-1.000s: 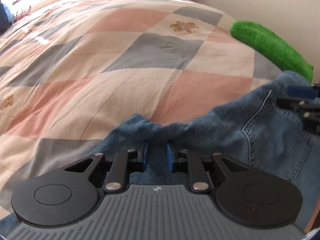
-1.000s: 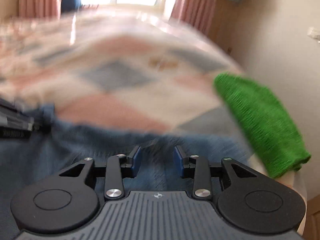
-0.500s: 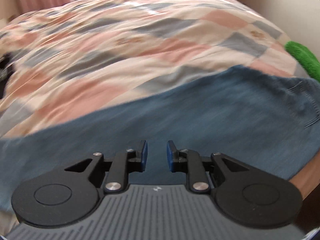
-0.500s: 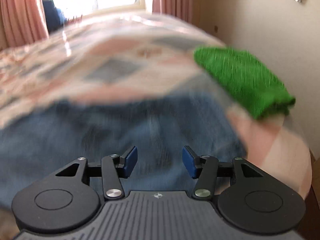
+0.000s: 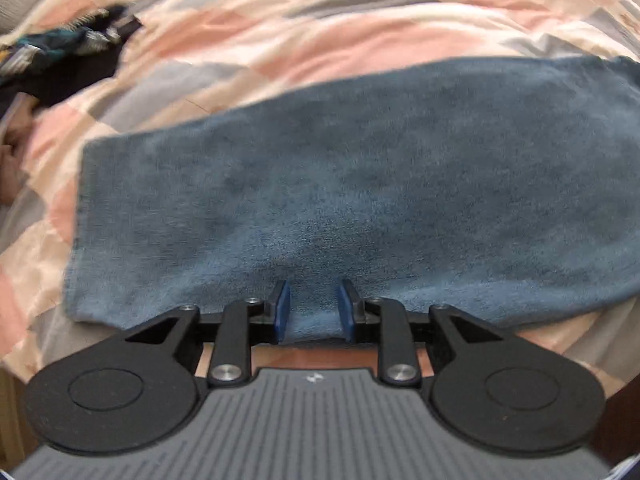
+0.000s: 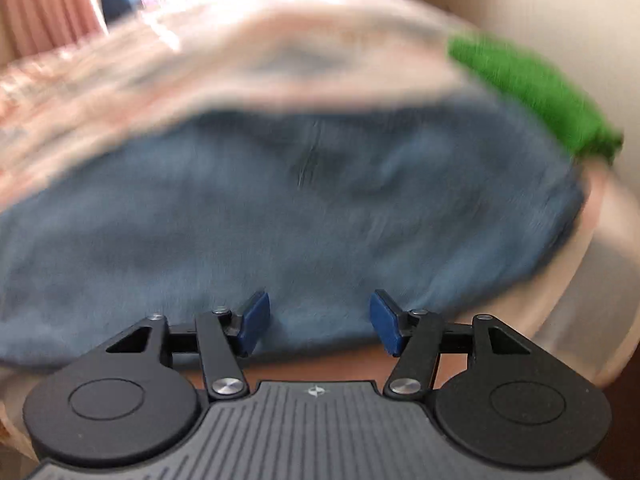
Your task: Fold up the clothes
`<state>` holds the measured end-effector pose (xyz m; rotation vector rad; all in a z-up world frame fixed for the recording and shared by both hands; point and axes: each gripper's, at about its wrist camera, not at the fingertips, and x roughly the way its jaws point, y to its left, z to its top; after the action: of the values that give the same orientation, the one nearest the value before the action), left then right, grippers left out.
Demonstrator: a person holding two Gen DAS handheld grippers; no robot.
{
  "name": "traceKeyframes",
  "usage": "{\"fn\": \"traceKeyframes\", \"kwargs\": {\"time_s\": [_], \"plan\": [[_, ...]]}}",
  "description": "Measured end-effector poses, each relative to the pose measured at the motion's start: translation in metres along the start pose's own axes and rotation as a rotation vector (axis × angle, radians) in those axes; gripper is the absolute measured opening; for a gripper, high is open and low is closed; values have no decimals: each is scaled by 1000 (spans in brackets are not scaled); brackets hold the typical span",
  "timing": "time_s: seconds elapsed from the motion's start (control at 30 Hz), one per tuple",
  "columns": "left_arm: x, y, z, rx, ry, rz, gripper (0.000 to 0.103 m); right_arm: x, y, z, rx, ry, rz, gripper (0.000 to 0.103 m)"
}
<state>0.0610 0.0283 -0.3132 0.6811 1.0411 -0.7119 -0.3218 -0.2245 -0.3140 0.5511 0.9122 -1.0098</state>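
A pair of blue jeans point(image 5: 360, 184) lies flat in a long band across the near edge of the patchwork bed cover point(image 5: 280, 32). My left gripper point(image 5: 312, 308) is at the band's near edge, shut on a bunched fold of denim, with puckers fanning out from its blue pads point(image 5: 282, 308). The right wrist view is motion-blurred. There the jeans point(image 6: 300, 208) fill the middle, and my right gripper point(image 6: 319, 320) stands open over their near edge with nothing pinched between its fingers.
A folded green towel point(image 6: 536, 92) lies at the bed's right side next to a beige wall point(image 6: 540, 0). A heap of dark clothes point(image 5: 60, 52) sits at the far left of the bed. Pink curtains and a bright window are behind. The brown bed edge shows under both grippers.
The jeans went from a bunched heap to a flat band along the bed edge. Both grippers pulled back toward that edge. The right gripper's fingers opened wider.
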Motion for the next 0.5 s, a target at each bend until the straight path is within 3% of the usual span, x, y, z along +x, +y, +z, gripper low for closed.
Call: {"fn": "traceKeyframes", "kwargs": {"time_s": [0.13,0.37,0.5], "plan": [[-26,0,10,167,-11,-18,27,-51,26,5,175,-54,-23,58],[-128,26,10,305,-83,-201,44,-189,112,-17,329,-161,-23,78],[-184,45,2,392,-142,-244,57,-257,154,-33,395,-184,-32,90]]}}
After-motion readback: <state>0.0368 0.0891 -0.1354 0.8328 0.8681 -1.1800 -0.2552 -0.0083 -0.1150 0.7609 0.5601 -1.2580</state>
